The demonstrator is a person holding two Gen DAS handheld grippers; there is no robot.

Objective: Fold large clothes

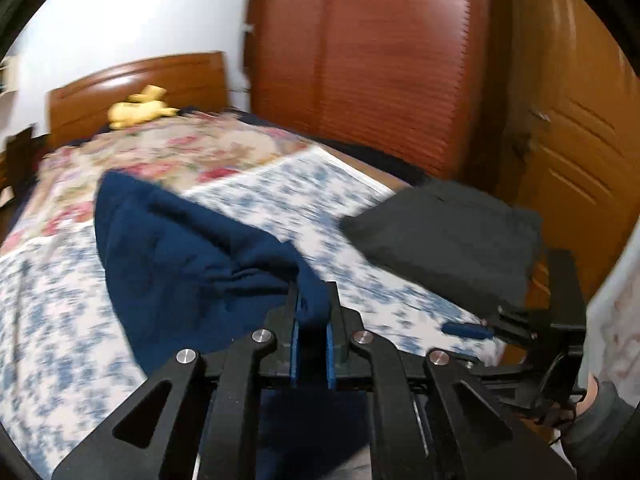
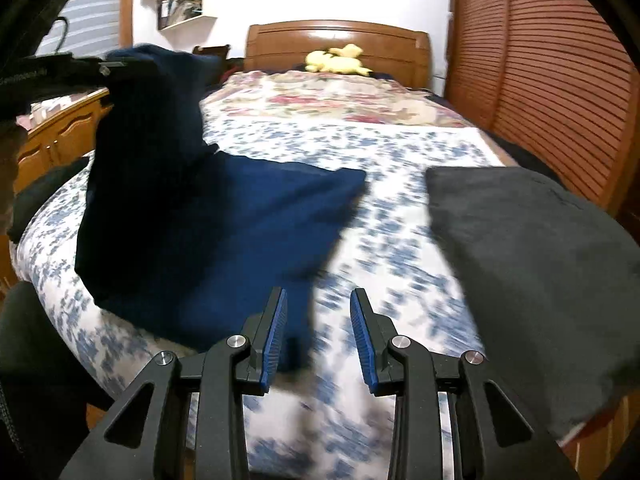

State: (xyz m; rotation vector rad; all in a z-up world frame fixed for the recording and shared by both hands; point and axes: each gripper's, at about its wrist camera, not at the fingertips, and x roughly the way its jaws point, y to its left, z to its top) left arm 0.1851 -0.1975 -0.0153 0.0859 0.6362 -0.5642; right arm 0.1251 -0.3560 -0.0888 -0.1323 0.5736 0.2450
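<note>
A large navy blue garment point(image 1: 180, 264) lies partly spread on the bed's blue-flowered sheet point(image 1: 48, 320). My left gripper point(image 1: 313, 300) is shut on a bunched edge of it and lifts that part. In the right wrist view the garment point(image 2: 224, 232) rises at the left up to the left gripper point(image 2: 108, 69), held high. My right gripper point(image 2: 318, 300) is open and empty just above the sheet point(image 2: 400, 208), with the garment's near corner beside its left finger. The right gripper also shows at the right edge of the left wrist view point(image 1: 520, 324).
A folded dark grey garment point(image 2: 532, 272) lies at the bed's right side, also in the left wrist view point(image 1: 448, 236). A floral quilt point(image 2: 328, 100) and a yellow plush toy point(image 2: 336, 60) lie near the wooden headboard point(image 2: 340, 36). A slatted wardrobe point(image 2: 540, 60) stands right.
</note>
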